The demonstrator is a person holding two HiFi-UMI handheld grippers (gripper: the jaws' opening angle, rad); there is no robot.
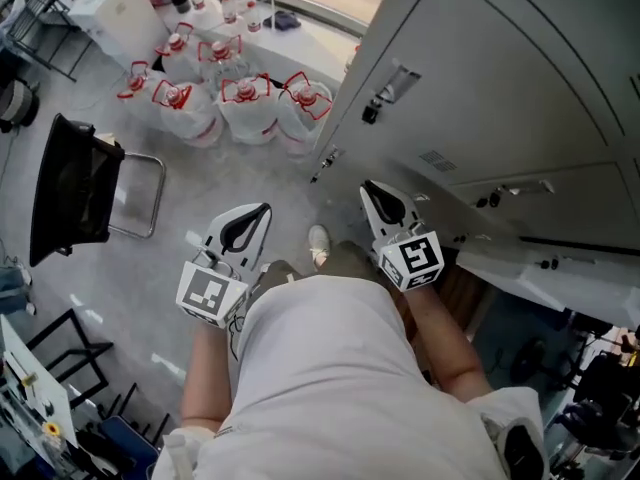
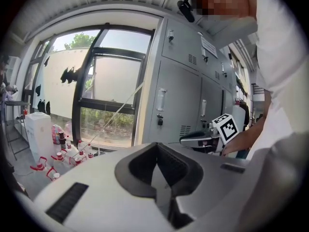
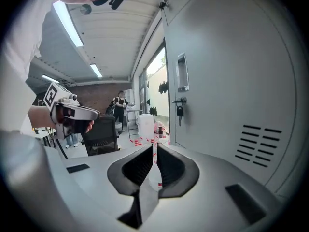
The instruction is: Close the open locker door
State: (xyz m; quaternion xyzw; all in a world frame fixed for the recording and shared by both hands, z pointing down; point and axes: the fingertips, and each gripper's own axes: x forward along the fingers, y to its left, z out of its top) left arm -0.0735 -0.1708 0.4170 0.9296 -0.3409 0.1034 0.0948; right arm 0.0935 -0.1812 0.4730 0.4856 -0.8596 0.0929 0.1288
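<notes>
A bank of grey lockers (image 1: 500, 78) fills the right of the head view. In the right gripper view one grey locker door (image 3: 231, 81), with a recessed handle (image 3: 182, 71), a hanging padlock (image 3: 179, 111) and vent slits (image 3: 256, 144), stands close on the right. A pale panel edge (image 1: 545, 268) juts out low on the bank; I cannot tell whether it is a door. My right gripper (image 1: 385, 203) (image 3: 155, 148) is beside the lockers, its jaws together but for a thin slit, nothing between them. My left gripper (image 1: 245, 230) (image 2: 157, 146) is shut and empty, further from the lockers.
Several clear water jugs with red caps (image 1: 225, 98) stand on the floor by the window (image 2: 106, 81). A black chair (image 1: 75, 193) is at the left and a white box (image 1: 115, 13) beyond it. A person (image 3: 119, 108) stands far back in the room.
</notes>
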